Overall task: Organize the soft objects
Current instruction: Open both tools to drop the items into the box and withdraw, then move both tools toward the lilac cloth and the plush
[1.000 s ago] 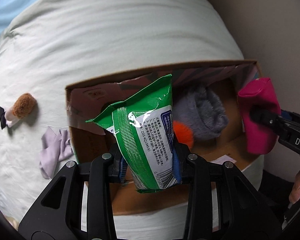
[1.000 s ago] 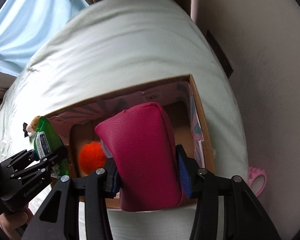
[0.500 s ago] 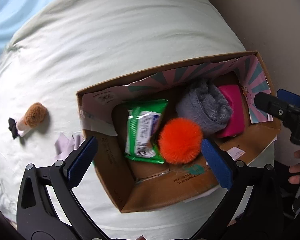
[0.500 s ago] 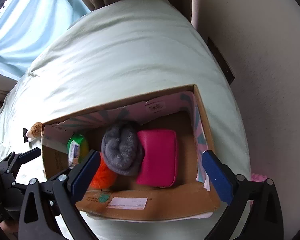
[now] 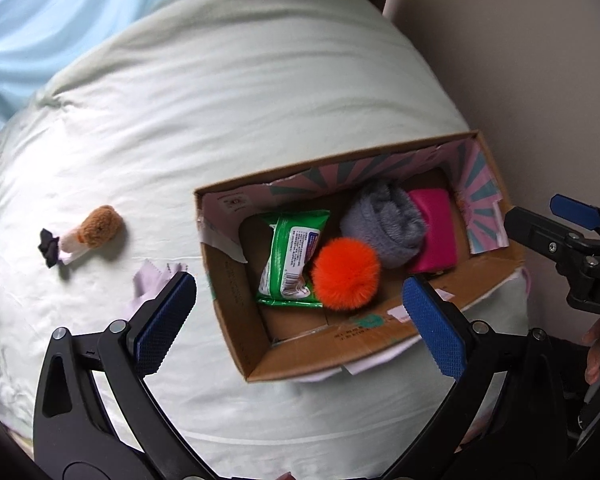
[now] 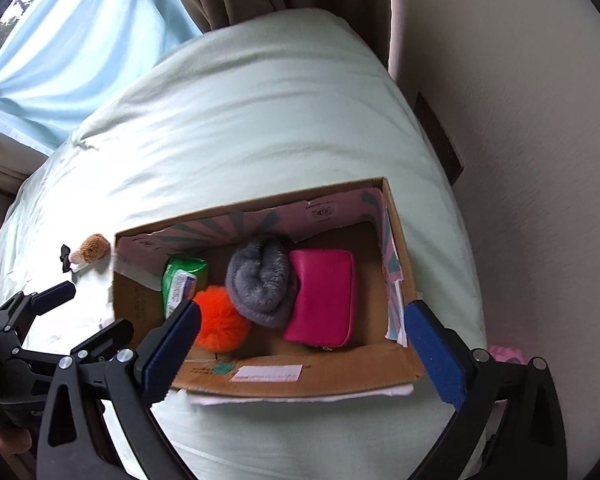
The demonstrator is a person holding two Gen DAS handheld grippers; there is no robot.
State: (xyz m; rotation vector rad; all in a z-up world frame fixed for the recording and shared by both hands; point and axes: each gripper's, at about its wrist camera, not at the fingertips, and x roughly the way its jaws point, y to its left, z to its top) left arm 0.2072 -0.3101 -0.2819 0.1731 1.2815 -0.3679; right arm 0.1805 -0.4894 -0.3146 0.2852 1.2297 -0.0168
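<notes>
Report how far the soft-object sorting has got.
Done: the green wipes pack, orange pompom, grey fleece roll and pink pouch lie in the cardboard box. In hand: nothing; the left gripper and right gripper are open. Left: the brown plush toy and lilac cloth on the bed.

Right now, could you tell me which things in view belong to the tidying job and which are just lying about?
Job: cardboard box, wipes pack, orange pompom, grey sock roll, pink pouch, brown plush toy, lilac cloth.
Lying about: curtains, pink plastic item.
</notes>
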